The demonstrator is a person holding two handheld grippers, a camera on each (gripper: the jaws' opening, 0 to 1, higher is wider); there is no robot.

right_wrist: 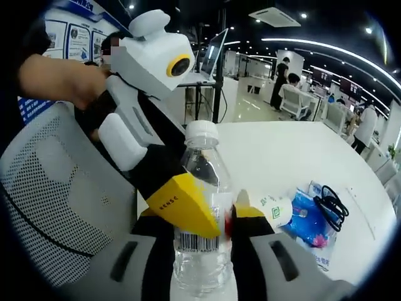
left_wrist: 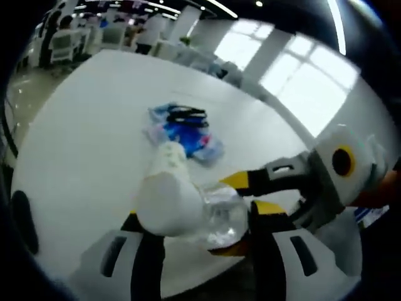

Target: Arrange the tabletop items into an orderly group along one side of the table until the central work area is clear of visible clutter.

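A clear water bottle (right_wrist: 203, 169) with a white cap stands upright between my right gripper's (right_wrist: 203, 214) jaws, which are shut on it. My left gripper reaches in from the left, one yellow fingertip (right_wrist: 185, 204) lying across the bottle's front. In the left gripper view the water bottle (left_wrist: 220, 216) and a white container (left_wrist: 168, 194) with green print sit side by side between my left gripper's (left_wrist: 200, 213) widely spread jaws. My right gripper (left_wrist: 235, 213) comes in from the right onto the bottle. The white container (right_wrist: 277, 211) pokes out behind the bottle.
A blue packet (left_wrist: 185, 135) lies mid-table with a black cord (left_wrist: 187, 115) on it. It also shows as the blue packet (right_wrist: 307, 222) at the right. The white table (left_wrist: 81, 125) is broad. A mesh chair (right_wrist: 56, 194) stands at the left, with desks and people beyond.
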